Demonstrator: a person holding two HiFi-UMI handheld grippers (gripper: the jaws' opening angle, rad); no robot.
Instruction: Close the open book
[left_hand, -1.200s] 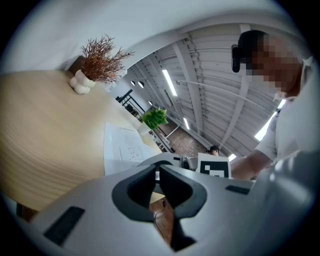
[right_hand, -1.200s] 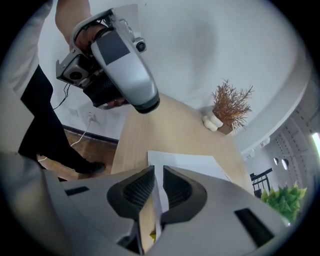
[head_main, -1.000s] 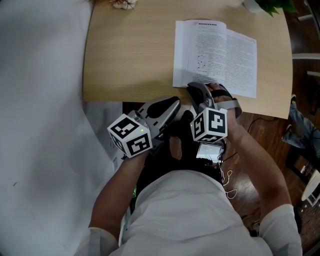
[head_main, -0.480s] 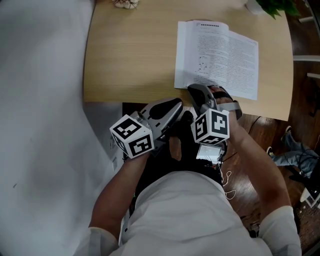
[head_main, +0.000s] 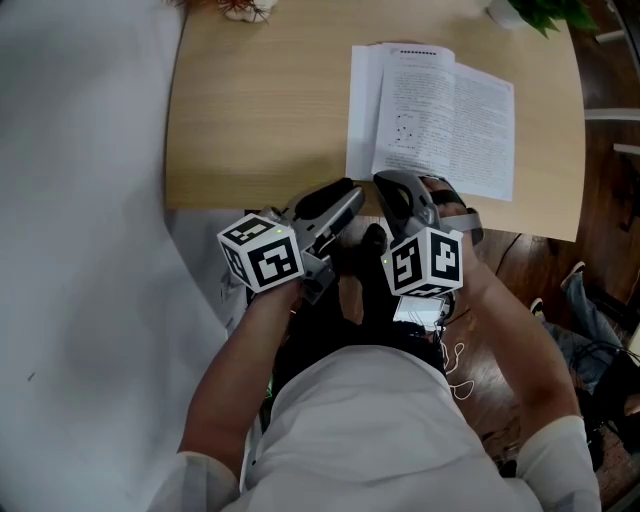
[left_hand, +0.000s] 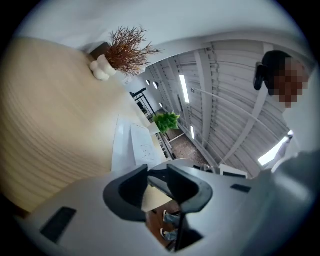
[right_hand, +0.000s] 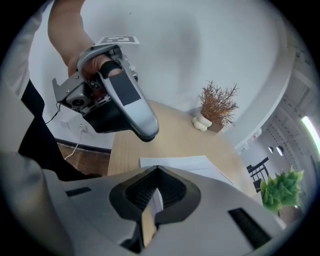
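An open book (head_main: 430, 115) lies flat on the right part of the wooden table (head_main: 260, 110), white printed pages up. Both grippers hang at the table's front edge, just short of the book's near left corner. My left gripper (head_main: 345, 195) is open: its jaws have just been opening and nothing is between them (left_hand: 157, 172). The book (left_hand: 132, 147) shows ahead of it. My right gripper (head_main: 385, 180) is shut, its tips meeting (right_hand: 157, 167) over the book's near edge (right_hand: 185, 164). The left gripper (right_hand: 147, 132) hovers beside it.
A dried twig arrangement in a small white vase (head_main: 245, 8) stands at the table's far edge. A green plant (head_main: 540, 10) sits at the far right corner. White wall lies to the left; cables and wooden floor (head_main: 520, 270) are below the table.
The left gripper has rolled and edged toward the table's front edge. The right gripper has turned slightly in place. The book has not moved.
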